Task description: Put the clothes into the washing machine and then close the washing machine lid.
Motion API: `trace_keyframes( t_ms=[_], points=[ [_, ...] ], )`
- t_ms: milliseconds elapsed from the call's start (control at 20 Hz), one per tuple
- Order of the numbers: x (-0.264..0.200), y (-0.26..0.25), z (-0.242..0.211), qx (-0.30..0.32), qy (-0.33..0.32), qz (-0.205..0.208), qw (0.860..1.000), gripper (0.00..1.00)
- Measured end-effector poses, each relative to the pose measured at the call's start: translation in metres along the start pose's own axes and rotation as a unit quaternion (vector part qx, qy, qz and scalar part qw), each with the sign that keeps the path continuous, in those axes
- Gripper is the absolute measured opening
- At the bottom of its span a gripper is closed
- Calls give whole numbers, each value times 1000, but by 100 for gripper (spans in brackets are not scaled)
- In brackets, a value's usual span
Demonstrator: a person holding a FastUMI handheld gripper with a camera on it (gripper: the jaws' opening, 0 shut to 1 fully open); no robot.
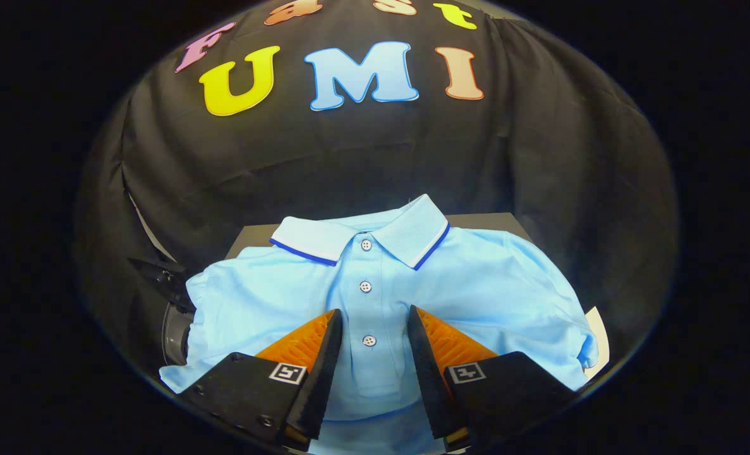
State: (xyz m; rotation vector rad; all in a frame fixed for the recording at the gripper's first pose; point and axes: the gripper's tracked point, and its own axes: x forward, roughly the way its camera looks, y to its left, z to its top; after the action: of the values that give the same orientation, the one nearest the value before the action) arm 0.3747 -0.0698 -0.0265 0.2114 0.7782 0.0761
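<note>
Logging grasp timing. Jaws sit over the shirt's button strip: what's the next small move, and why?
Probably lower a little and close. The gripper is open, its jaws either side of the button strip of the blue polo shirt, lowest button between them, so they would pinch it there. Whether they touch the cloth yet is unclear.

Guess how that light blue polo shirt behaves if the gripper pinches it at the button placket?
The light blue knit polo shirt is likely floppy: it lies creased, sleeves drooping over the dark platform, so it should sag and trail when lifted. Probably light. The open gripper straddles the placket; a pinch there may catch only the top layer.
</note>
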Motion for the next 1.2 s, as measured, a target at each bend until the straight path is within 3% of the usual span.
trace_keyframes(
  t_ms=[150,300,500,800,1200],
  points=[
    [-2,6,4,16,-14,8,1000,2],
    [-7,8,3,21,-5,16,1000,2],
    [-27,10,20,38,-56,32,997,2],
    [-85,28,55,-9,-149,41,988,2],
    [-129,84,90,-50,-221,75,971,1]
  ],
)
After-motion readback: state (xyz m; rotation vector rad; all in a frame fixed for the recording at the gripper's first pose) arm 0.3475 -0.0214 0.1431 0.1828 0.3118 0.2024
